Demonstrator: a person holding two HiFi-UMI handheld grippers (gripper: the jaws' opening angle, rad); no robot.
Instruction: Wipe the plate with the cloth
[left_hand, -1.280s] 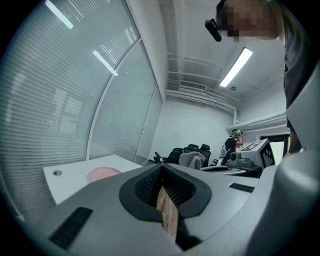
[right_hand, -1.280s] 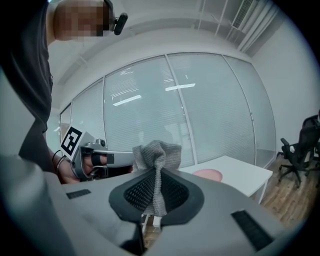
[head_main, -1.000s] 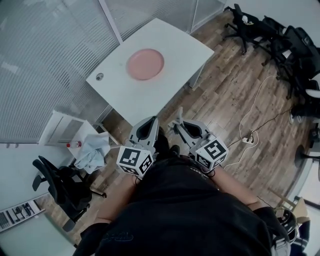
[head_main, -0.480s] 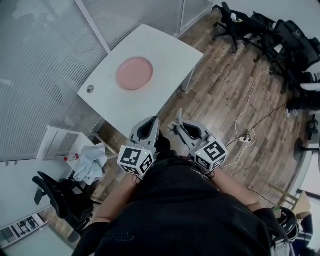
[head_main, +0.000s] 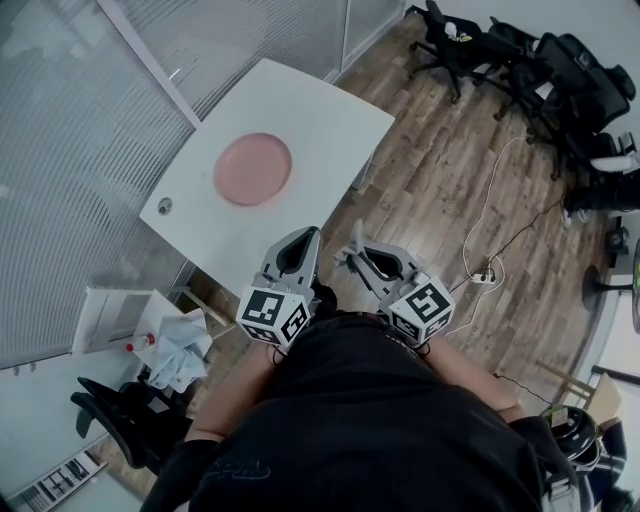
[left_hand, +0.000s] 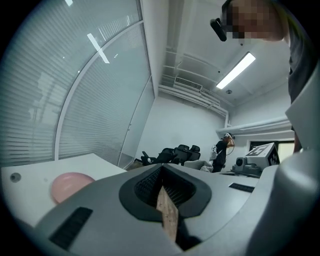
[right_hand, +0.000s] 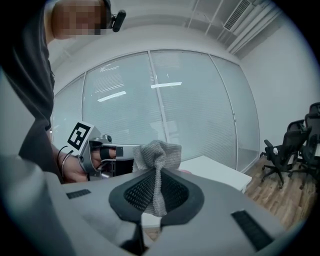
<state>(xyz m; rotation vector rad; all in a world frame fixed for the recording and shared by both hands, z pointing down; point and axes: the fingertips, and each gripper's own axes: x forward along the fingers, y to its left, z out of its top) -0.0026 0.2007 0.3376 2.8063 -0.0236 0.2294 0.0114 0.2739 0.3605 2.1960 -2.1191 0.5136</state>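
We carry the cloth (right_hand: 157, 152) clamped in the jaws of the right gripper (head_main: 354, 252). A bunched grey tuft stands up past the tips and a strip runs down between the pads. The left gripper (head_main: 303, 238) has its jaws together with nothing in them. The pink plate (head_main: 253, 169) lies alone on the white surface (head_main: 320, 100) in the upper left of the head view. It is well apart from both grippers, which sit side by side low in the centre of the frame, over the wooden floor. By our reading, the step in hand is bringing the cloth to the plate, with no wiping done yet. To do it well, we should come up to the near edge of the surface squarely. Then we tip the right gripper down so the loose tuft, not the hard jaw tips, meets the plate. The plate looks light and likely to slide on the smooth top. The closed left gripper could press its rim to steady it while we sweep gently from the middle outward.
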